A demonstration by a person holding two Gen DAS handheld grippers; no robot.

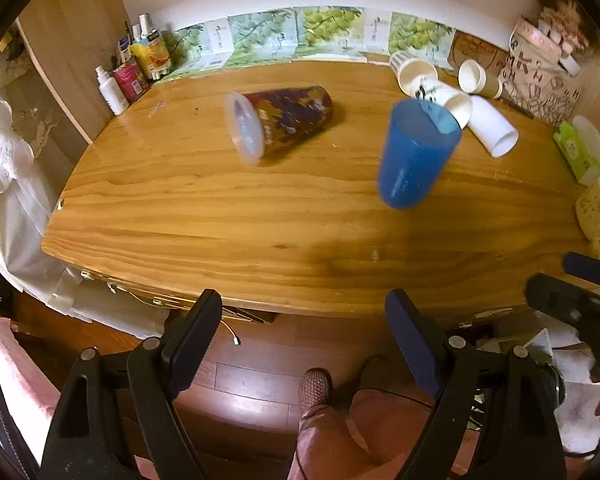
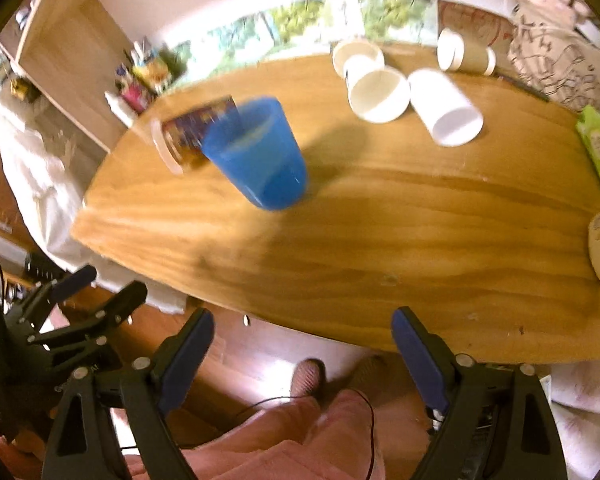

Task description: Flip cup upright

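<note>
A blue plastic cup (image 1: 416,152) stands upright on the wooden table (image 1: 260,216), mouth up; it also shows in the right wrist view (image 2: 260,156). A dark patterned cup (image 1: 280,120) with a clear rim lies on its side left of it, and in the right wrist view (image 2: 192,136) it lies behind the blue cup. My left gripper (image 1: 304,312) is open and empty, held back over the table's near edge. My right gripper (image 2: 304,332) is open and empty, also off the near edge.
Several white paper cups (image 1: 452,100) lie on their sides at the back right, seen also in the right wrist view (image 2: 412,96). Bottles and cans (image 1: 132,68) stand at the back left. A green tissue pack (image 1: 576,152) and a patterned bag (image 1: 540,72) sit at the right.
</note>
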